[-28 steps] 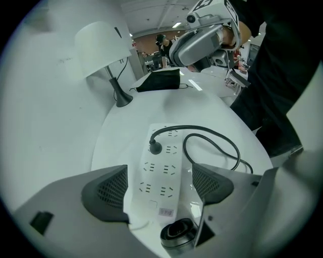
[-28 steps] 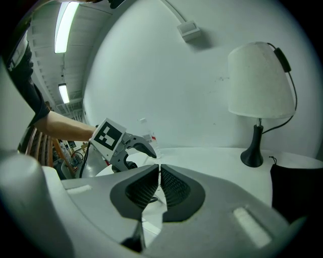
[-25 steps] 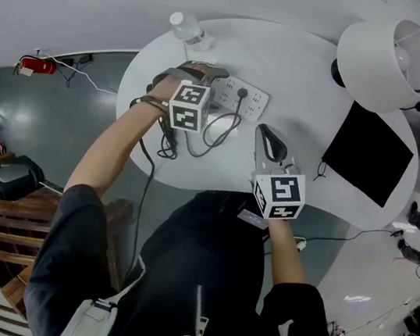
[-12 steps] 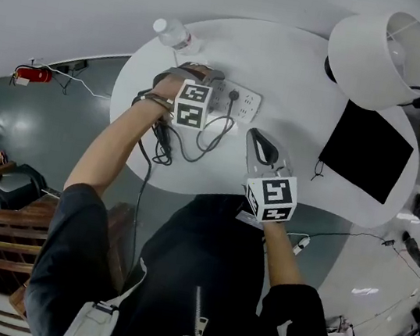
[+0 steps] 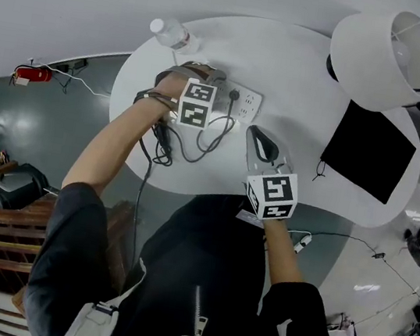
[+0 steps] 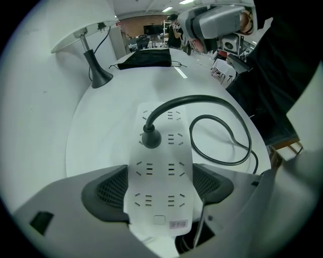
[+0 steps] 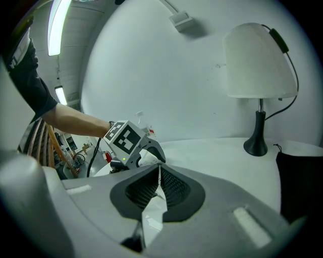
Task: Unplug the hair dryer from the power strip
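On the round white table [image 5: 304, 75], from largest to smallest: one lamp [image 5: 382, 52] with a white shade and black foot at the far right; one black square cloth [image 5: 367, 160] just beside it; two grippers; one white power strip [image 5: 244, 104]; one black cable [image 5: 211, 136]; one clear bottle [image 5: 172, 35]; one black plug [image 5: 230, 94].

Left gripper [image 5: 211, 86]: jaws clamped across the near end of the power strip, one dark ribbed pad [image 6: 108, 191] against each long side, as the left gripper view shows [image 6: 160, 176].

Right gripper [image 5: 258, 135]: low over the table, near the strip but apart from it; its own view [image 7: 159, 181] shows the jaws brought together with nothing between them.

Power strip [image 6: 161, 116]: long, flat, lying on the table, with sockets in two columns. The single plug [image 6: 151, 138] sits upright in the left column. Its cable [image 6: 222, 141] arches to the right and forms one loop on the table beside the strip.

The bottle lies at the far left edge, well apart from the lamp.
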### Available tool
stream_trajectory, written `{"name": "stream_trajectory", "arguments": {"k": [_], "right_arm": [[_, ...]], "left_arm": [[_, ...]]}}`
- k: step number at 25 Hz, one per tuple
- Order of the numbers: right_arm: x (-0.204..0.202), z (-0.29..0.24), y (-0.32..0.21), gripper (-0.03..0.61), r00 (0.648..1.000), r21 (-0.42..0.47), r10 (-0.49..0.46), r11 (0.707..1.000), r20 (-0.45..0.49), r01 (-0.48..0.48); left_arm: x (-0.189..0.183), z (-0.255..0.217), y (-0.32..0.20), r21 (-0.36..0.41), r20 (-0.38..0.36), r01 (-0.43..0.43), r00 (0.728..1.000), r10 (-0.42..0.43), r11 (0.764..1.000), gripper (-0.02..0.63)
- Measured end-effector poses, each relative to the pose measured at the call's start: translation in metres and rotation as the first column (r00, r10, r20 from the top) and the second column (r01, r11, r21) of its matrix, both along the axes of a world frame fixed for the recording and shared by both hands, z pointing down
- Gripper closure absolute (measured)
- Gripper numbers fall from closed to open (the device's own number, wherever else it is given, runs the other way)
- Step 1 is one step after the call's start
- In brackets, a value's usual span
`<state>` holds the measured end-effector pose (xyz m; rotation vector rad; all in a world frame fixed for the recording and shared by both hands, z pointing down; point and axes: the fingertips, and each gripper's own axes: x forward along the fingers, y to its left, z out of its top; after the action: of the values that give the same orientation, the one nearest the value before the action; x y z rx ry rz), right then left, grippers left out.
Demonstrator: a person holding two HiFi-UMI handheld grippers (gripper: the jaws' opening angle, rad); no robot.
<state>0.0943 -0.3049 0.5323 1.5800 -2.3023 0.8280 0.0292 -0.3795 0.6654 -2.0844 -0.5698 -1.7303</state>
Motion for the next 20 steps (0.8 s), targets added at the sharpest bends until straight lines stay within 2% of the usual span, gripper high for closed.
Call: {"name": "stream_trajectory", "arguments": {"k": [7, 13, 15, 18, 20], "right_arm": [[-0.002, 0.012, -0.008, 0.573, 0.999, -0.003, -0.024, 1.0, -0.046, 0.024], [-0.006, 0.014, -0.02, 0.573, 0.994, 0.015, -0.076, 0.997, -0.081, 0.078], [-0.009, 0.014, -0.027, 0.572, 0.974, 0.052, -0.157, 0.984, -0.165, 0.168], [-0.012, 0.024, -0.031, 0.572, 0.908, 0.071, -0.279, 0.947, -0.313, 0.315], [-0.013, 0.031, -0.034, 0.57, 0.883, 0.07, -0.315, 0.93, -0.347, 0.36]], "left_arm": [[0.0, 0.002, -0.001, 0.011, 0.051, 0.001, 0.999, -0.002, 1.0, 0.232], [0.0, 0.001, -0.001, 0.005, 0.05, 0.005, 0.999, -0.005, 1.0, 0.233], [0.0, 0.002, -0.001, 0.004, 0.047, 0.007, 0.999, -0.007, 1.0, 0.233], [0.001, 0.003, 0.0, 0.002, 0.049, 0.008, 0.999, -0.008, 1.0, 0.233], [0.001, 0.003, 0.0, 0.004, 0.053, 0.009, 0.999, -0.009, 1.0, 0.233]]}}
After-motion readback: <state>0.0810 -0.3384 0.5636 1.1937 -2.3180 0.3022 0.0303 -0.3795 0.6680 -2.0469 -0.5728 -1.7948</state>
